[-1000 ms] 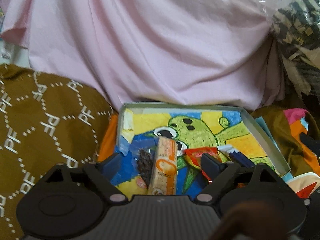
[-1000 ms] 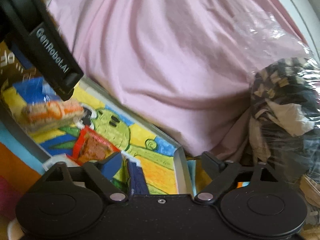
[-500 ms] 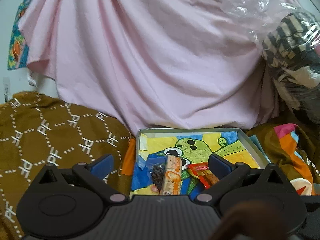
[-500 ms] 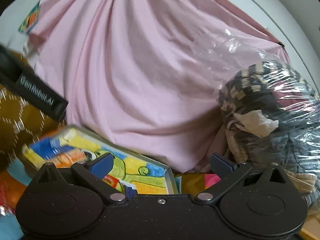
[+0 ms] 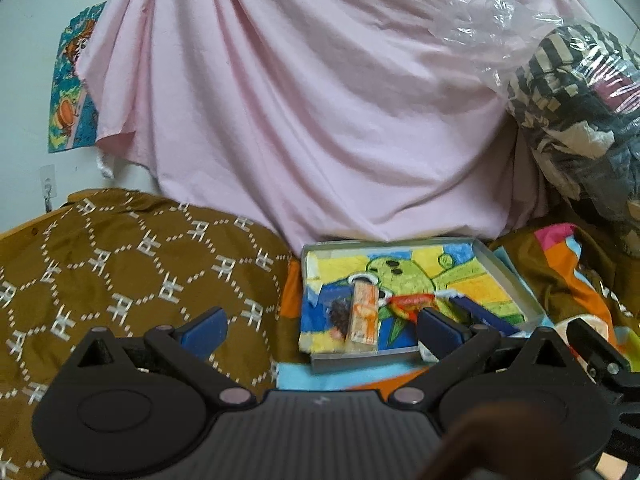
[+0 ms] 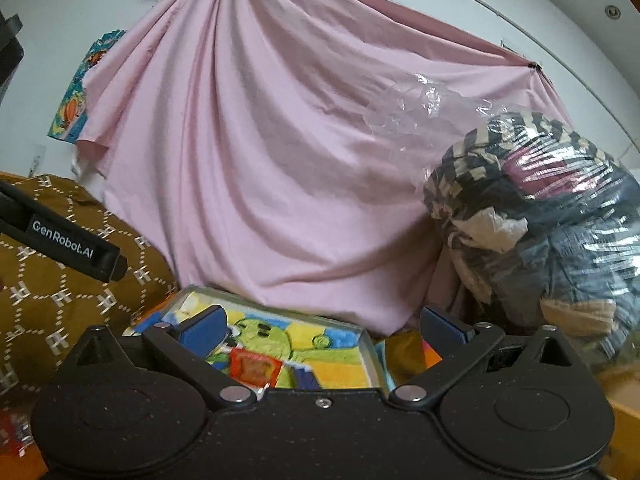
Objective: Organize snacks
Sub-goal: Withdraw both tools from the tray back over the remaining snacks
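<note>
A: So, where are the snacks?

B: In a shallow grey tray (image 5: 508, 270) with a bright drawing of a green cartoon creature on its floor. The tray lies on a bed, in front of a hanging pink sheet (image 5: 320, 120) and beside a brown patterned cloth (image 5: 120, 264).

A: How do they lie?

B: An orange wafer pack (image 5: 363, 318) lies flat near the tray's left side — its long axis runs from the near edge toward the sheet. A dark snack (image 5: 339, 316) sits just to its left, touching it. A red packet (image 6: 252, 368) lies near the middle, and a dark blue packet (image 5: 480, 316) lies just right of it, angled toward the near right corner.

A: And the grippers?

B: The left gripper (image 5: 320, 330) hangs above the tray's near left edge, jaws wide apart, empty. The right gripper (image 6: 320, 330) is also spread wide, holding nothing, over the tray's near side. A clear bag of clothes (image 6: 540, 220) sits at the right.
</note>
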